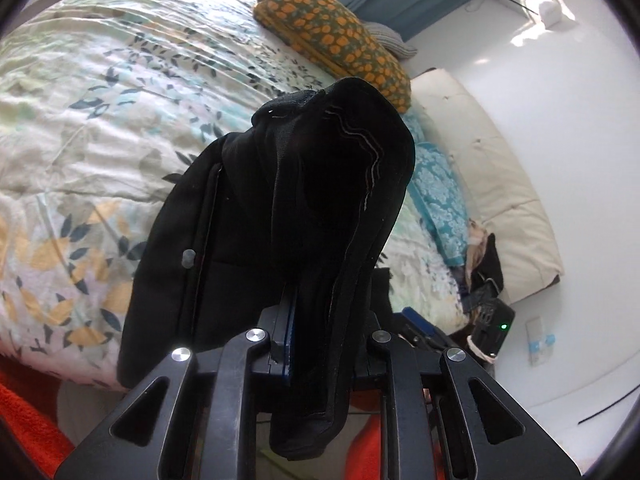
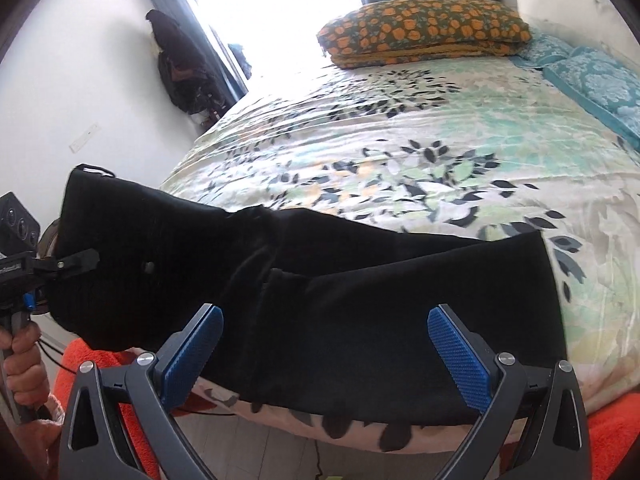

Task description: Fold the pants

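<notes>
Clearly the pants are soft, limp and light: black knit cloth that sags and bunches wherever it is unsupported. They lie along the near edge of the bed, one end lifted at 9 o'clock in the right view. The left tongs are clenched on that end, a thick fold draping over them. The right tongs hang released above the cloth, blue ribbed pads spread wide. I judge a hem or waistband the best hold, since doubled seams slip least. The quilt looks smooth, printed with leaves.
</notes>
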A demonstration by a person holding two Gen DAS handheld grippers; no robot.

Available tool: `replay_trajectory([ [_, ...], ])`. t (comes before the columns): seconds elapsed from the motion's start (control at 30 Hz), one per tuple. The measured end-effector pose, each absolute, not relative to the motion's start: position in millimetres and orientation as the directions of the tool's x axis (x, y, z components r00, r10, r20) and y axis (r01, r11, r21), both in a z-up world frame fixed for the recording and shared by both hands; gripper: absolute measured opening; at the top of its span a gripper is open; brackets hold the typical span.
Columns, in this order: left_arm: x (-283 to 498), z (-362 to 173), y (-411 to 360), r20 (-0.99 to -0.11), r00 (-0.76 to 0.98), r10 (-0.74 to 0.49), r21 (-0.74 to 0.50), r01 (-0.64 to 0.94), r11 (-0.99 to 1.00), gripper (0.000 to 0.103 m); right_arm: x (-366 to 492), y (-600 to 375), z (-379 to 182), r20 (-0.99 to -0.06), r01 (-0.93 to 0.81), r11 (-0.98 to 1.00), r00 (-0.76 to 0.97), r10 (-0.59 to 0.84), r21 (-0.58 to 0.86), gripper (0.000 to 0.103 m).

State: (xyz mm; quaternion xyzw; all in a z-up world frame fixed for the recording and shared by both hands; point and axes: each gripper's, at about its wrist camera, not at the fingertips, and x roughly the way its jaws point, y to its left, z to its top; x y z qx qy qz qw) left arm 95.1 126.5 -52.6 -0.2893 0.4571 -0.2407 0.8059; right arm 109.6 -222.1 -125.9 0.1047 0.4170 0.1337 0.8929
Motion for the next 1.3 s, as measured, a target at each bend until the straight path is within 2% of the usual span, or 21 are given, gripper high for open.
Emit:
replay_trajectory([
  [0.13, 107.2, -35.7, 81.6, -0.567, 0.418, -0.710, -0.709, 0.192, 0.679, 0.016, 99.8, -284.4, -141.6, -0.720, -0.011, 0.945, 0.644, 0.257, 0.327, 0.102],
  [0.27, 125.8, -50.2, 16.2, -0.601, 0.343, -0.722, -0.698, 0.214, 0.683, 0.016, 95.1, -329.1, -145.3, -0.698, 0.077, 0.913, 0.672, 0.250, 0.401, 0.102],
  [0.43, 143.2, -76.2, -60.5, -0.635, 0.265, -0.725, -0.692, 0.221, 0.687, 0.016, 89.1, -358.7, -136.7, -0.642, 0.102, 0.889, 0.728, 0.240, 0.447, 0.102],
  [0.5, 147.9, -84.6, -85.0, -0.674, 0.249, -0.695, -0.643, 0.265, 0.718, 0.018, 85.9, -367.5, -138.9, -0.637, 0.120, 0.876, 0.733, 0.239, 0.468, 0.102],
  [0.57, 150.7, -102.7, -110.0, -0.737, 0.227, -0.637, -0.562, 0.318, 0.763, 0.030, 84.4, -374.6, -142.1, -0.635, 0.136, 0.863, 0.733, 0.243, 0.486, 0.102],
  [0.6, 152.0, -112.7, -119.7, -0.762, 0.200, -0.616, -0.536, 0.339, 0.773, 0.042, 83.7, -378.1, -143.1, -0.634, 0.144, 0.859, 0.735, 0.240, 0.491, 0.102],
  [0.63, 151.7, -120.7, -125.2, -0.787, 0.180, -0.590, -0.510, 0.347, 0.787, 0.049, 83.2, -381.3, -144.1, -0.632, 0.150, 0.855, 0.738, 0.238, 0.497, 0.102],
  [0.7, 143.8, -122.8, -118.4, -0.791, 0.181, -0.584, -0.510, 0.331, 0.794, 0.052, 80.8, -390.0, -145.0, -0.626, 0.173, 0.841, 0.746, 0.229, 0.513, 0.102],
  [0.77, 133.8, -113.0, -94.0, -0.764, 0.226, -0.604, -0.526, 0.324, 0.786, 0.068, 75.9, -401.5, -147.5, -0.614, 0.199, 0.814, 0.756, 0.228, 0.546, 0.102],
  [0.8, 129.2, -106.3, -77.5, -0.762, 0.271, -0.589, -0.507, 0.316, 0.802, 0.081, 73.5, -406.5, -149.2, -0.606, 0.205, 0.797, 0.760, 0.236, 0.568, 0.102],
  [0.87, 122.6, -94.8, -39.4, -0.755, 0.363, -0.546, -0.470, 0.282, 0.836, 0.087, 73.1, -411.1, -153.2, -0.587, 0.189, 0.770, 0.760, 0.279, 0.610, 0.102],
  [1.0, 117.9, -99.2, 37.2, -0.751, 0.431, -0.500, -0.485, 0.154, 0.861, 0.087, 89.9, -392.5, -160.0, -0.529, 0.063, 0.715, 0.718, 0.453, 0.696, 0.102],
  [1.03, 114.5, -103.6, 53.4, -0.751, 0.441, -0.492, -0.494, 0.120, 0.861, 0.087, 96.4, -383.1, -160.5, -0.540, 0.037, 0.729, 0.696, 0.472, 0.684, 0.102],
  [1.13, 104.1, -120.3, 87.2, -0.762, 0.458, -0.458, -0.497, 0.041, 0.867, 0.087, 112.9, -354.0, -170.5, -0.654, 0.021, 0.812, 0.605, 0.454, 0.584, 0.100],
  [1.3, 87.9, -147.1, 97.9, -0.788, 0.445, -0.426, -0.472, 0.008, 0.882, 0.087, 125.8, -330.1, -196.9, -0.764, 0.050, 0.853, 0.473, 0.438, 0.520, 0.083],
])
